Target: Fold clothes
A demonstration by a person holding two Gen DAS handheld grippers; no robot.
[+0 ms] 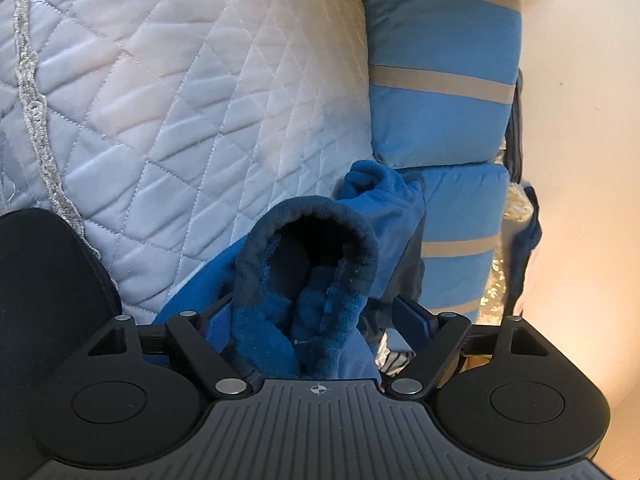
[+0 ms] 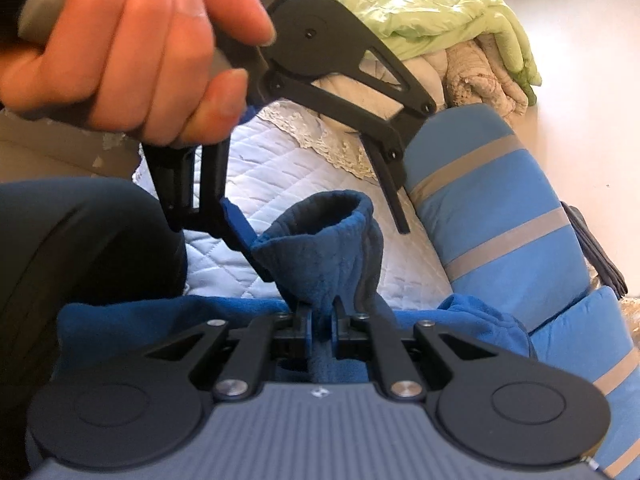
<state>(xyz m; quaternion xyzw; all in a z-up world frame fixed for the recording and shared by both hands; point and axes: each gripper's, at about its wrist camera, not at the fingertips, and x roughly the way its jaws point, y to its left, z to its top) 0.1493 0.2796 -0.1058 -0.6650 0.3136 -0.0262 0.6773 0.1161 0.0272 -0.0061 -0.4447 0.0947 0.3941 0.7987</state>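
A blue fleece garment (image 1: 304, 280) with a dark blue cuff lies bunched on a white quilted cover (image 1: 180, 92). My left gripper (image 1: 316, 312) is open, its jaws wide apart on either side of the cuff opening. In the right wrist view the left gripper (image 2: 320, 236) stands over the cuff, one blue pad touching its left edge. My right gripper (image 2: 320, 320) is shut on the fleece garment (image 2: 320, 248) just below the cuff, which stands up like a funnel.
A blue cushion with grey stripes (image 1: 440, 80) lies to the right of the quilt, also seen in the right wrist view (image 2: 500, 208). A green blanket (image 2: 420, 4) and beige bedding are piled beyond. My dark-clothed leg (image 2: 80, 248) is at left.
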